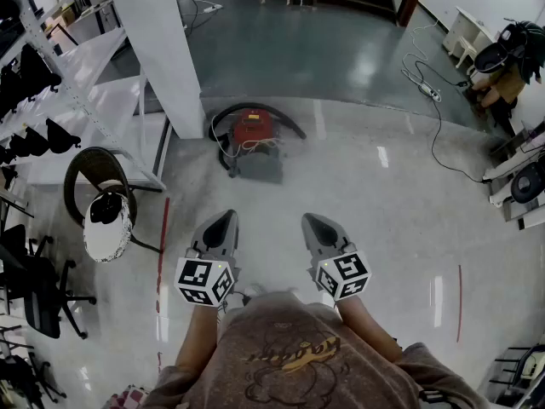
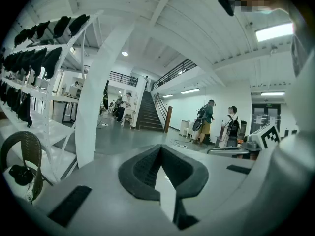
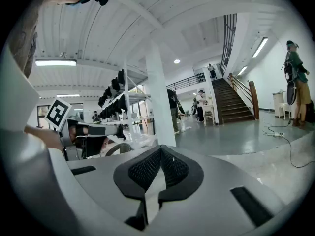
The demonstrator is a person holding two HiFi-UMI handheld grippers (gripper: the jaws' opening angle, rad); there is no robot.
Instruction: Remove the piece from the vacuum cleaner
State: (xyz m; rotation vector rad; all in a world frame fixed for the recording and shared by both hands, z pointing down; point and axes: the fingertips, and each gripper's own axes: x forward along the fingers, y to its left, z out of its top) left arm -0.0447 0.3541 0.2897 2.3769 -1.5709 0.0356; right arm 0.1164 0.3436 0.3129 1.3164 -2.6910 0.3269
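While left gripper (image 1: pixel 226 217) and right gripper (image 1: pixel 312 220) sit closed, vacuum cleaner (image 1: pixel 254 131) apart

Polished floor (image 1: pixel 383 186) gleams, smooth and mirror-glossy. The vacuum cleaner (image 1: pixel 253 130) shows shiny red plastic. On the left gripper (image 1: pixel 225 218) and right gripper (image 1: pixel 312 220): matt grey plastic shells, black ribbed pads (image 2: pixel 143 168).
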